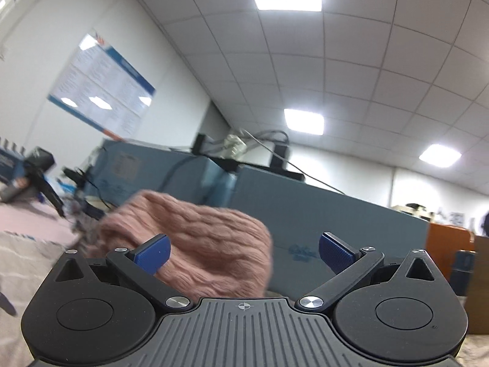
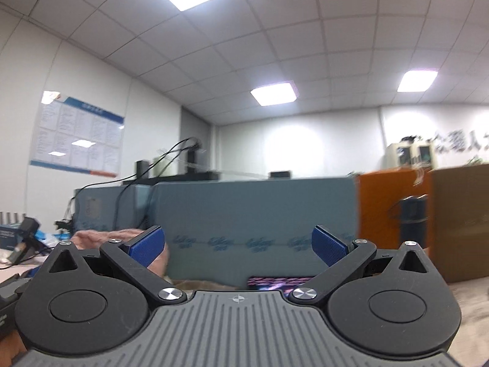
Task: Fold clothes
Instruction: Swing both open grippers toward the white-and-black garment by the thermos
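A pink knitted garment (image 1: pixel 195 244) lies bunched in a heap just ahead of my left gripper (image 1: pixel 244 252). The left gripper is open and empty, and its left finger (image 1: pixel 152 253) overlaps the heap in the view. In the right wrist view the same pink garment (image 2: pixel 91 235) shows at the left, behind the left finger. My right gripper (image 2: pixel 238 246) is open and empty, pointing at a blue-grey box. Both cameras are tilted up toward the ceiling.
Long blue-grey boxes (image 1: pixel 321 223) (image 2: pixel 253 214) stand along the back of the surface. An orange box (image 2: pixel 394 202), a dark flask (image 2: pixel 412 220) and a brown carton (image 2: pixel 461 220) stand at the right. Cables and small devices (image 1: pixel 39 171) lie at the left. A pale cloth (image 1: pixel 18 250) covers the surface.
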A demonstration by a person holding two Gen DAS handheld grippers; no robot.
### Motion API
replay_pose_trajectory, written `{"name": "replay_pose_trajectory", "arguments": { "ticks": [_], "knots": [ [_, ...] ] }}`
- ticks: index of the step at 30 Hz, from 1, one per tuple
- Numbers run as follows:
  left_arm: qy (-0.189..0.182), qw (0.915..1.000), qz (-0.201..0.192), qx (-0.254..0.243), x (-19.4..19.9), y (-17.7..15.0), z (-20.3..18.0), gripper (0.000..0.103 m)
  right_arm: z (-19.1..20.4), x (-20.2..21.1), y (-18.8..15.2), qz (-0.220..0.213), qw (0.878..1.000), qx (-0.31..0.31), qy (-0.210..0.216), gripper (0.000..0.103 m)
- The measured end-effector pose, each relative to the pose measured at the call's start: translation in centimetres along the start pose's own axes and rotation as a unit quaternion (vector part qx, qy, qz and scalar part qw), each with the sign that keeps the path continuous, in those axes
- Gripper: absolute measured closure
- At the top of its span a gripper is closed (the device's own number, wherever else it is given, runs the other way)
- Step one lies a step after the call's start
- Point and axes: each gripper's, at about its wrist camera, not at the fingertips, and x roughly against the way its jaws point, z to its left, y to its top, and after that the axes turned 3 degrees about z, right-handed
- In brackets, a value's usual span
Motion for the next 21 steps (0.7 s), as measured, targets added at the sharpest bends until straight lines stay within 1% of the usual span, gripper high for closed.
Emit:
{"name": "replay_pose_trajectory", "arguments": {
  "ticks": [3, 5, 7, 9, 10, 12, 14, 15, 17, 19, 21],
  "knots": [
    [-0.013, 0.9994, 0.031, -0.007, -0.2, -0.1, -0.6, 0.0, -2.1, 2.4, 0.1, 0.004, 0.999, -0.008, -0.038, 0.0],
    [-0.03, 0.9982, 0.052, -0.002, -0.1, -0.1, -1.0, 0.0, -3.8, 4.0, 0.0, 0.008, 0.998, -0.012, -0.064, 0.0],
    [-0.063, 0.9954, 0.072, -0.011, 0.4, -0.1, -2.2, 0.0, -5.7, 5.4, -0.2, 0.017, 0.996, -0.009, -0.085, 0.0],
    [-0.101, 0.9903, 0.091, -0.027, 1.0, -0.1, -3.7, 0.0, -7.7, 6.7, -0.4, 0.03, 0.994, -0.001, -0.102, 0.0],
    [-0.121, 0.9868, 0.103, -0.031, 1.3, -0.1, -4.7, 0.0, -8.6, 7.3, -0.5, 0.036, 0.993, 0.005, -0.11, 0.0],
    [-0.165, 0.9772, 0.13, -0.029, 1.8, -0.5, -7.2, 0.0, -10.4, 8.7, -0.1, 0.052, 0.989, 0.026, -0.133, 0.0],
    [-0.209, 0.9648, 0.158, -0.027, 2.3, -0.9, -9.7, 0.0, -12.4, 9.5, -0.2, 0.065, 0.985, 0.032, -0.157, 0.0],
    [-0.231, 0.9571, 0.173, -0.024, 2.5, -1.2, -11.0, 0.0, -13.4, 9.9, -0.3, 0.074, 0.982, 0.039, -0.169, 0.0],
    [-0.276, 0.9387, 0.207, -0.015, 2.5, -2.0, -13.8, 0.0, -15.2, 10.6, -0.3, 0.098, 0.974, 0.06, -0.193, 0.0],
    [-0.32, 0.9152, 0.245, -0.009, 2.1, -3.0, -16.8, 0.0, -17.4, 11.3, -0.6, 0.123, 0.967, 0.074, -0.211, 0.0],
    [-0.35, 0.8894, 0.294, 0.007, 1.4, -4.3, -19.6, 0.0, -19.6, 11.8, -0.8, 0.152, 0.957, 0.081, -0.232, 0.0]
  ]
}}
